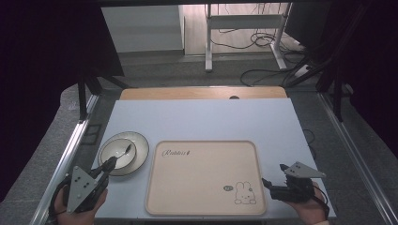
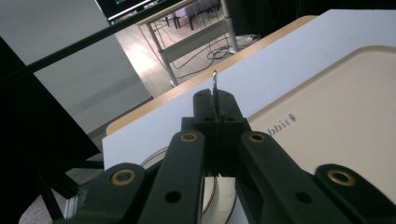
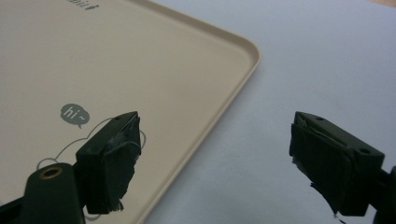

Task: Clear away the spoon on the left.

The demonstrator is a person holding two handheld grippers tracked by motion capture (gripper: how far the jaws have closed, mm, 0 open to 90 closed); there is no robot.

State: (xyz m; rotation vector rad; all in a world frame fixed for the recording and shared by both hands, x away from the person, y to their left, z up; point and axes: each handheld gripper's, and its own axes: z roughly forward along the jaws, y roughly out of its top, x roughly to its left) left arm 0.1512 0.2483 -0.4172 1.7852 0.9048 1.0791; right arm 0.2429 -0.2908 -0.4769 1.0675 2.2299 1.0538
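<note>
We see the black two-jaw left gripper held in the left hand at the near left, its grey three-cornered plate facing up and its jaws pointing forward and to the right. In the left gripper view its jaws are pressed together on a thin metal spoon handle. The black two-jaw right gripper, held in the right hand at the near right, points left with its jaws spread wide and nothing between them.

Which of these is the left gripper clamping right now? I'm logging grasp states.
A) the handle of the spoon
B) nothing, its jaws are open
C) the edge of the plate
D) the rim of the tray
A: in the left gripper view the left gripper has its jaws shut on the thin metal handle of the spoon, whose bowl end lies in the bowl.
</note>
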